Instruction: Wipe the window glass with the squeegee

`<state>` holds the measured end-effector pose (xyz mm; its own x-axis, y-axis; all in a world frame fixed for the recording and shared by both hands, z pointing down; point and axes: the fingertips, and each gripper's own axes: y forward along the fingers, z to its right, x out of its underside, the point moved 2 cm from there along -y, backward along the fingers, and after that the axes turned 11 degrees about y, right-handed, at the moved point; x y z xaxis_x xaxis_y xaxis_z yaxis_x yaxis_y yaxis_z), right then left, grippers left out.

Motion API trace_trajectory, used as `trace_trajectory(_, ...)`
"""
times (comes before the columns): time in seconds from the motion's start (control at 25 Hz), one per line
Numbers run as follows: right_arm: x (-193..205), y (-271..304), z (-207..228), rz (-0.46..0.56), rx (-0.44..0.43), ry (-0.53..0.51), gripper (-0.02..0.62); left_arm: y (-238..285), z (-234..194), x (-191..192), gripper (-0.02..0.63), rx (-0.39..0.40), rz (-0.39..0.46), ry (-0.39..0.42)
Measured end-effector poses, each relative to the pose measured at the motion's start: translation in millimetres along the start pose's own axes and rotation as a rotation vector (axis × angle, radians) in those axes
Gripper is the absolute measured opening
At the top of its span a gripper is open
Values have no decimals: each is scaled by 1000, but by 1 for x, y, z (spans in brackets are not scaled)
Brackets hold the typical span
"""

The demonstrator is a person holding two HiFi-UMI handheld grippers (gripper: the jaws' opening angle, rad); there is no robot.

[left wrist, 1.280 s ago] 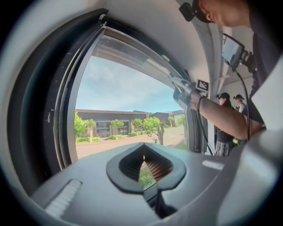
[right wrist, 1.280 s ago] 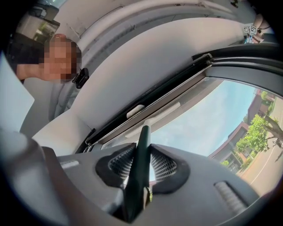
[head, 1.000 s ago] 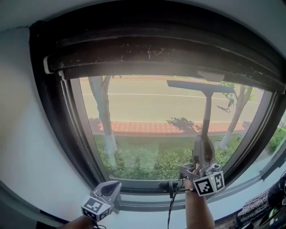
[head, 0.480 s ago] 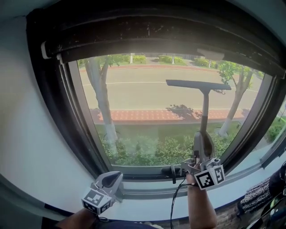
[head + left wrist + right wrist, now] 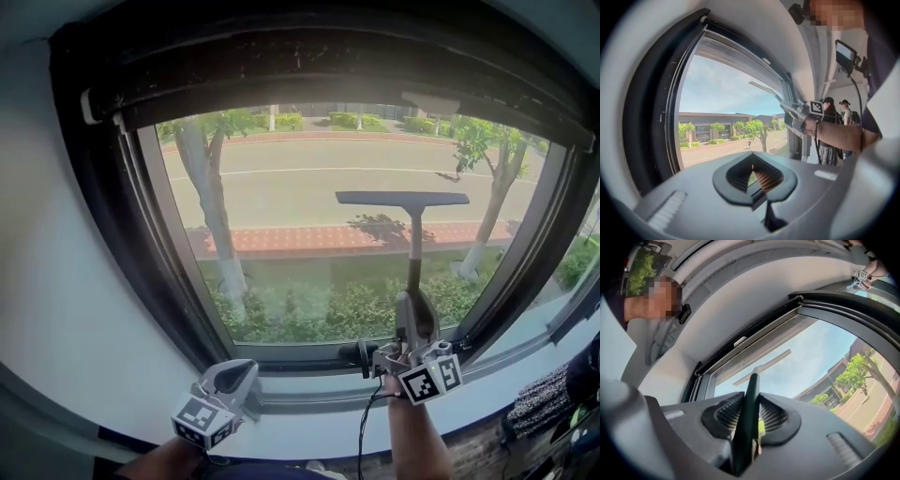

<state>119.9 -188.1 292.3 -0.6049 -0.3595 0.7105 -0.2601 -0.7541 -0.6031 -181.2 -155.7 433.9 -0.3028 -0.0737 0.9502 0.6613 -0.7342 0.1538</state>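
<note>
Right claw (image 5: 413,330): my jaws clamp the squeegee (image 5: 403,199) handle, blade against the glass (image 5: 281,216)
Left claw (image 5: 231,382): my jaws closed, empty, low by the sill (image 5: 314,392)

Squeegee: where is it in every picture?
Head view: the squeegee is right of centre, upright in front of the glass, with its handle in the right gripper.
Left gripper view: right of centre, a thin tilted bar before the sky.
Right gripper view: bottom centre, handle clamped between the jaws, blade beyond.
Shared landmark: the dark window frame shows in all three views.
</note>
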Motion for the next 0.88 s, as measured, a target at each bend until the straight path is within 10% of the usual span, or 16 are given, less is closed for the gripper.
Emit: trace_trajectory(0.88,46,-53,17,-90,72,38,104,9,22,7,8,51,-57,-3)
